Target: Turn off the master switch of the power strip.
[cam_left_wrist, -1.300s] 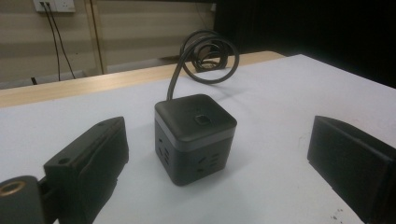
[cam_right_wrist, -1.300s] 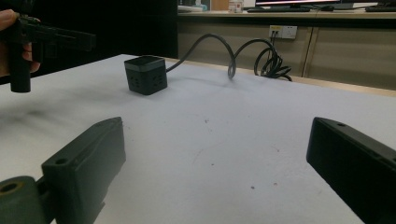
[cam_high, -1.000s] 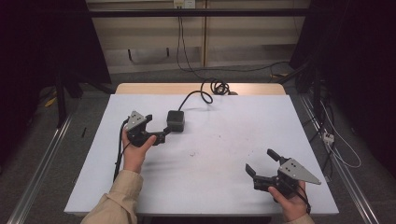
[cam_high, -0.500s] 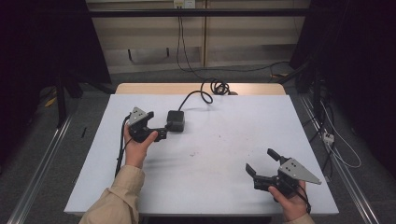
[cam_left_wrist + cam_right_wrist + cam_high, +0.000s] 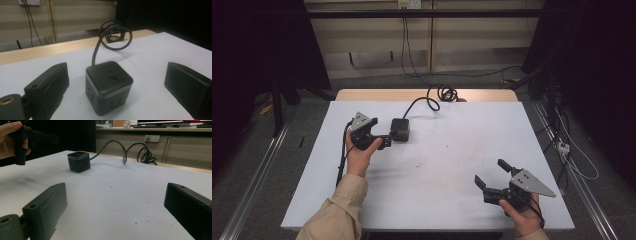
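Overhead, cube power strip point(image 5: 400, 129) sits upper-left of centre on the tabletop point(image 5: 452, 165), just right of the left hand-held gripper point(image 5: 384, 141); the right hand-held gripper point(image 5: 492, 175), open and empty, waits well apart at lower right. Left gripper view: the cube point(image 5: 108, 86) stands between wide-open, empty jaws, its cable point(image 5: 110, 35) running toward the frame's top. Right gripper view: it point(image 5: 78, 161) lies far off, upper left.

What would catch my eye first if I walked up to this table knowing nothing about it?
Probably the black cube-shaped power strip on the white table, its thick cable curling off to a coil at the far edge. Next, the left hand-held gripper, jaws open and aimed at the cube from right beside it. The right hand-held gripper waits near the front right corner, jaws open too.
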The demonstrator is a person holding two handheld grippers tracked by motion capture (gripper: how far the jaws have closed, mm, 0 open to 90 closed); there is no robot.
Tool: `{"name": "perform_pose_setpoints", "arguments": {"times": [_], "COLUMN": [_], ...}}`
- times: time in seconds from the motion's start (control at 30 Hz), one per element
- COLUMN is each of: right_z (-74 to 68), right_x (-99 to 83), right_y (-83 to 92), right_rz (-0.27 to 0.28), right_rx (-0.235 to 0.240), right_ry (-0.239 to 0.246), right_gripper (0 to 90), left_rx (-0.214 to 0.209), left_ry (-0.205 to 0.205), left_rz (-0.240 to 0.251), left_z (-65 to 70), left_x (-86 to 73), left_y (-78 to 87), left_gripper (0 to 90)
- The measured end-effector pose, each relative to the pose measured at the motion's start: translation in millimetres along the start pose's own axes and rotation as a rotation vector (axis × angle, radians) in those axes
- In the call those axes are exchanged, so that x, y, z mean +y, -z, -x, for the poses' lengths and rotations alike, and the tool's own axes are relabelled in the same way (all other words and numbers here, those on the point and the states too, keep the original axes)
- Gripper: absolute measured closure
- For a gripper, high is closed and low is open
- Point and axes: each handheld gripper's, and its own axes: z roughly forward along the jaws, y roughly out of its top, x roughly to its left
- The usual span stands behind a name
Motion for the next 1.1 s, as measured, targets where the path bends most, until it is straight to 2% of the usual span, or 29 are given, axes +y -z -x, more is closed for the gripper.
{"name": "perform_pose_setpoints", "arguments": {"times": [0.53, 0.67, 1.1], "right_z": [1.8, 1.8, 4.5], "right_x": [-0.5, -0.3, -0.4], "right_y": [-0.6, -0.8, 0.4], "right_rz": [-0.003, -0.003, -0.003], "right_rx": [0.001, 0.000, -0.009], "right_ry": [0.000, 0.001, 0.003], "right_gripper": [4.1, 4.1, 4.1], "left_rx": [0.024, 0.022, 0.028], "left_ry": [0.021, 0.014, 0.030], "left_rz": [-0.011, -0.014, -0.010], "left_z": [-7.0, -7.5, -9.5], "left_x": [-3.3, -3.4, -3.2], "left_y": [-3.0, -3.7, -6.1], "left_gripper": [5.2, 5.2, 5.7]}}
